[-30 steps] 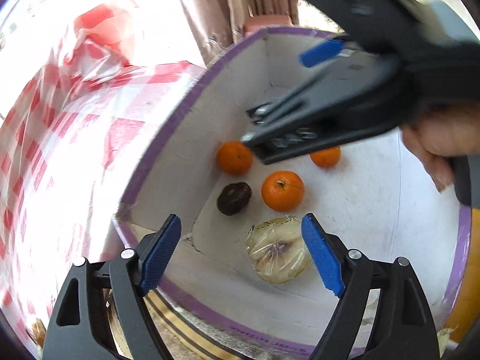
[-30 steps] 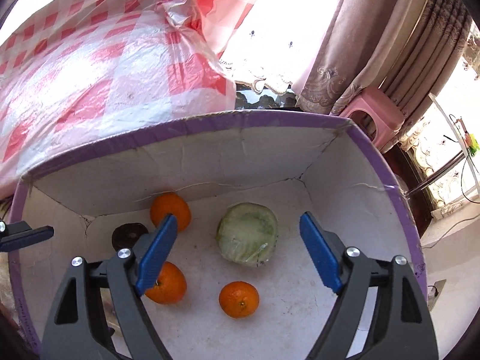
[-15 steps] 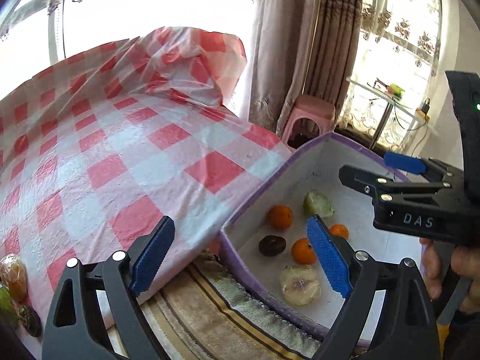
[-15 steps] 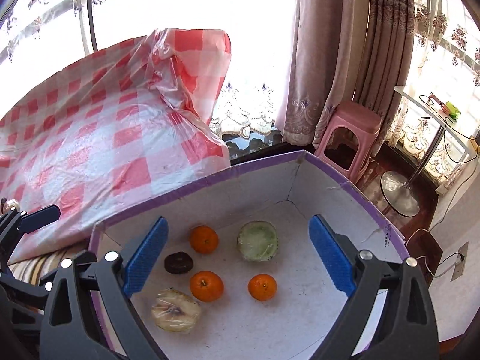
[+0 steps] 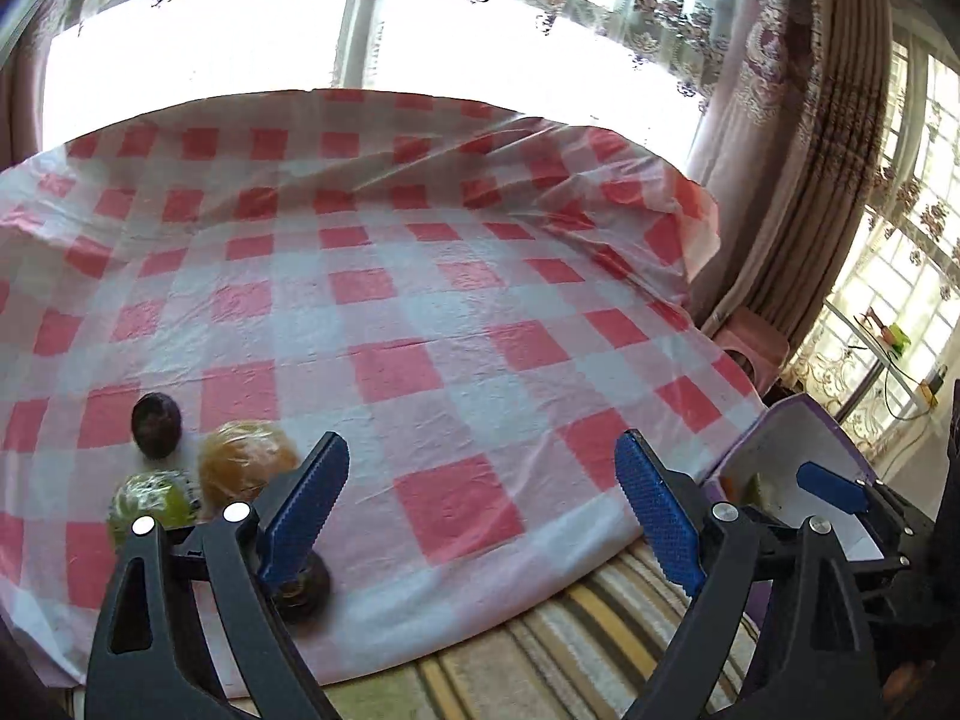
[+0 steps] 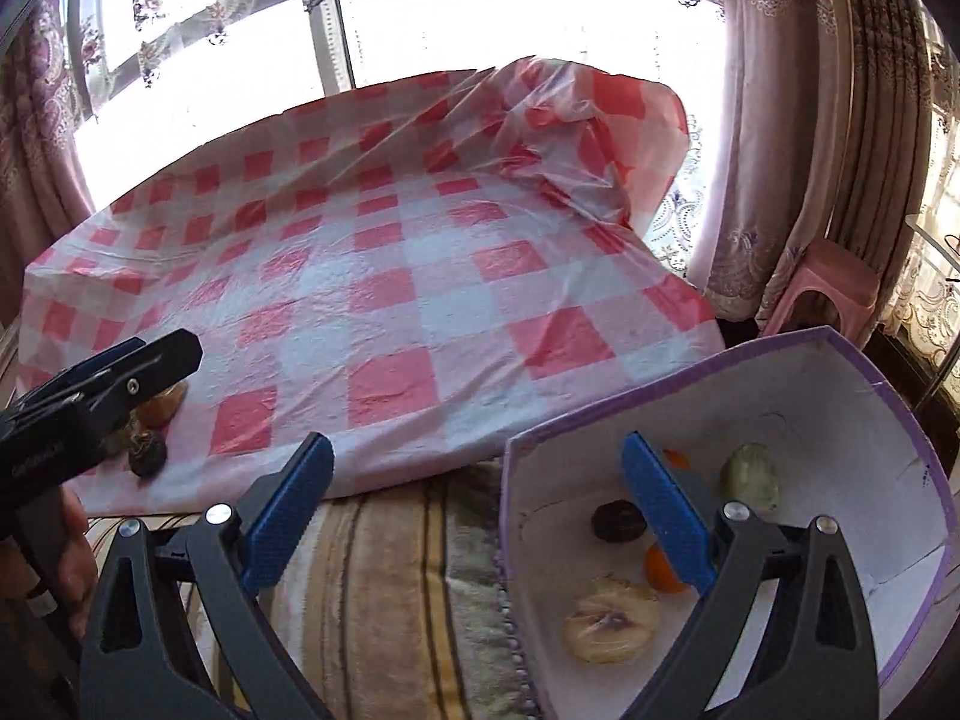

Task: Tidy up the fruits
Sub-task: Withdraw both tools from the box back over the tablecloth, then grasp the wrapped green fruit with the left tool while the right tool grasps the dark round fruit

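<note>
Both claws are spread and carry nothing: the left gripper (image 5: 480,516) hangs over the checked tablecloth (image 5: 420,300), the right gripper (image 6: 474,516) near the purple-edged box (image 6: 840,372), which already holds several fruits. Four fruits remain at the cloth's near left: a wrapped orange-brown fruit (image 5: 246,465), a wrapped green fruit (image 5: 150,501), a dark round fruit (image 5: 156,423) and another dark fruit (image 5: 303,591) just behind the left finger. Judged best: swing left, straddle one fruit squarely, and close gently, since the wrap looks slippery.

Bright windows (image 5: 210,60) glare behind my red-checked tablecloth (image 5: 390,312); patterned curtains (image 6: 780,150) hang upper right (pink stool (image 6: 834,282) below), striped blanket (image 6: 384,588) at bottom.
</note>
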`<state>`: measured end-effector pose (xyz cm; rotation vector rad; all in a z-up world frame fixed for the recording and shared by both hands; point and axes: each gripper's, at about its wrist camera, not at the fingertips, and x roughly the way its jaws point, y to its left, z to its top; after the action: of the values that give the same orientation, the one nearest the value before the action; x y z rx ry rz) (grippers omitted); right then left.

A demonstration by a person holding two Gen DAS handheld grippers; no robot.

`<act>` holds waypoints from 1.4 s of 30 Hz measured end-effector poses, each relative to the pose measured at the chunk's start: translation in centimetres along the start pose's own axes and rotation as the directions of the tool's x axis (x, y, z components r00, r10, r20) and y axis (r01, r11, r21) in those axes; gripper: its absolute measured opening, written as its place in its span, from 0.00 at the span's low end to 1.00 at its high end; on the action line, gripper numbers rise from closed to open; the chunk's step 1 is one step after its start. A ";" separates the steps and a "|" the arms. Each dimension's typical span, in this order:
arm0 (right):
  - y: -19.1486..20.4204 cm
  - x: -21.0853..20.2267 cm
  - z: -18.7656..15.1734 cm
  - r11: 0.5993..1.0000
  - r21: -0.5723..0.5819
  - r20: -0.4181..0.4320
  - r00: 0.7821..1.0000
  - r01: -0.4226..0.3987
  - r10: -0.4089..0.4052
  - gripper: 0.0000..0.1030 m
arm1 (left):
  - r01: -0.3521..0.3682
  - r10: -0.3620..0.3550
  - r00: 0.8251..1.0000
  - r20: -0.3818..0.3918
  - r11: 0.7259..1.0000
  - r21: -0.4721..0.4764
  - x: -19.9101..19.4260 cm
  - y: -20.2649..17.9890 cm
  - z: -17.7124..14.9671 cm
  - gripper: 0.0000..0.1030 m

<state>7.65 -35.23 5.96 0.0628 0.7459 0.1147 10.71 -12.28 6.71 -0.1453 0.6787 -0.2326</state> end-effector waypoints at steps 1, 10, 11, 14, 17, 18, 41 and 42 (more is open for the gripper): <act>1.3 0.3 -0.1 1.000 -0.021 -0.010 1.000 -0.021 0.021 0.94 | -0.011 0.011 1.000 0.001 1.000 -0.028 -0.4 1.5 -0.1 0.85; 9.6 2.1 -0.7 0.981 -0.119 -0.076 0.986 -0.154 0.146 0.94 | -0.124 0.123 0.992 -0.016 0.978 -0.166 -3.7 10.6 -1.9 0.83; 10.4 2.3 -0.7 0.978 -0.134 -0.081 0.986 -0.158 0.148 0.94 | -0.133 0.131 0.991 -0.025 0.976 -0.170 -3.8 11.1 -2.0 0.83; 12.5 2.8 -1.0 0.969 -0.189 -0.092 0.985 -0.162 0.147 0.94 | -0.160 0.152 0.986 -0.066 0.976 -0.146 -3.7 12.2 -2.6 0.83; 14.3 3.3 -1.2 0.958 -0.230 -0.108 0.983 -0.171 0.149 0.94 | -0.181 0.172 0.979 -0.106 0.980 -0.082 -3.3 12.5 -3.0 0.83; 14.8 3.5 -1.3 0.954 -0.241 -0.114 0.981 -0.178 0.154 0.94 | -0.186 0.177 0.977 -0.117 0.980 -0.075 -3.1 12.7 -3.1 0.83; 21.0 7.4 -1.3 0.905 -0.378 -0.176 0.975 -0.196 0.137 0.84 | -0.225 0.227 0.953 -0.202 0.974 0.035 0.5 13.4 -3.7 0.60; 21.1 7.4 -1.3 0.903 -0.382 -0.177 0.975 -0.195 0.136 0.82 | -0.223 0.225 0.954 -0.198 0.974 0.030 0.4 13.5 -3.7 0.59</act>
<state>10.42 -13.30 2.03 -0.2741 0.8511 0.4370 10.83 0.38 0.80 -0.0370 0.8884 -0.0308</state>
